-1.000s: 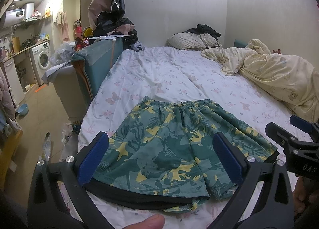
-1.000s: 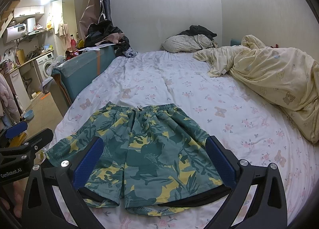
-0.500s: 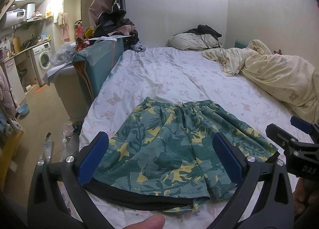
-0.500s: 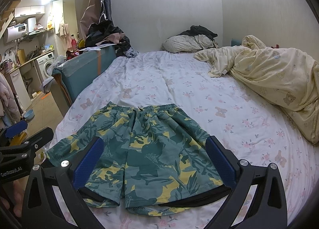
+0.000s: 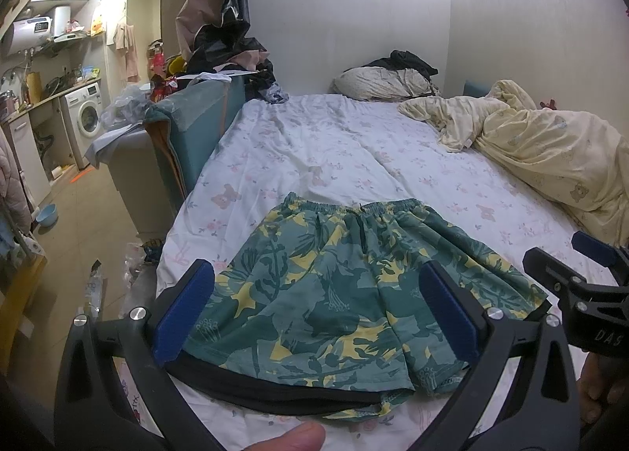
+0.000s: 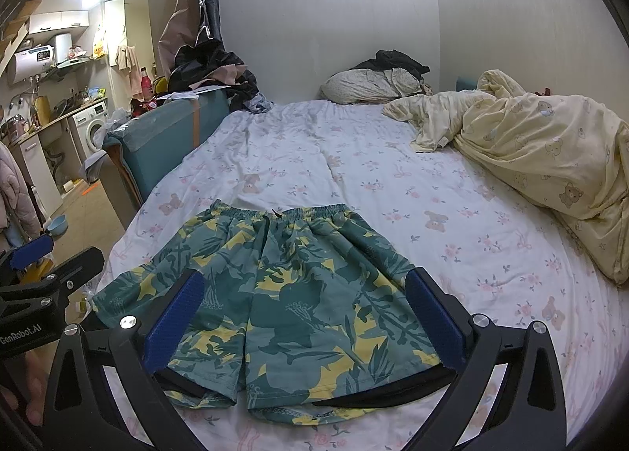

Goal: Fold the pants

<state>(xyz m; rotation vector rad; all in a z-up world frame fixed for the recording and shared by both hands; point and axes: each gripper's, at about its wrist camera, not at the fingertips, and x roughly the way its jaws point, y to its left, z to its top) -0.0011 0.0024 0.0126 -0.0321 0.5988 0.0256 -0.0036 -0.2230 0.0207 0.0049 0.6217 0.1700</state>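
Observation:
Green shorts with a yellow leaf print (image 5: pixel 346 293) lie flat on the bed, waistband away from me, leg hems toward me; they also show in the right wrist view (image 6: pixel 283 293). My left gripper (image 5: pixel 314 309) is open and empty, hovering above the hem end of the shorts. My right gripper (image 6: pixel 302 313) is open and empty, hovering above the same end. Each gripper shows at the edge of the other's view: the right one (image 5: pixel 589 293), the left one (image 6: pixel 35 286).
The bed sheet (image 6: pixel 354 168) is white with small bears and flowers. A crumpled yellow duvet (image 6: pixel 542 160) lies at the right. A pillow with dark clothes (image 6: pixel 377 81) is at the head. A teal sofa piled with clothes (image 5: pixel 196 124) stands left of the bed.
Both views have barely shifted. The shorts lie as before and both grippers stay open above them.

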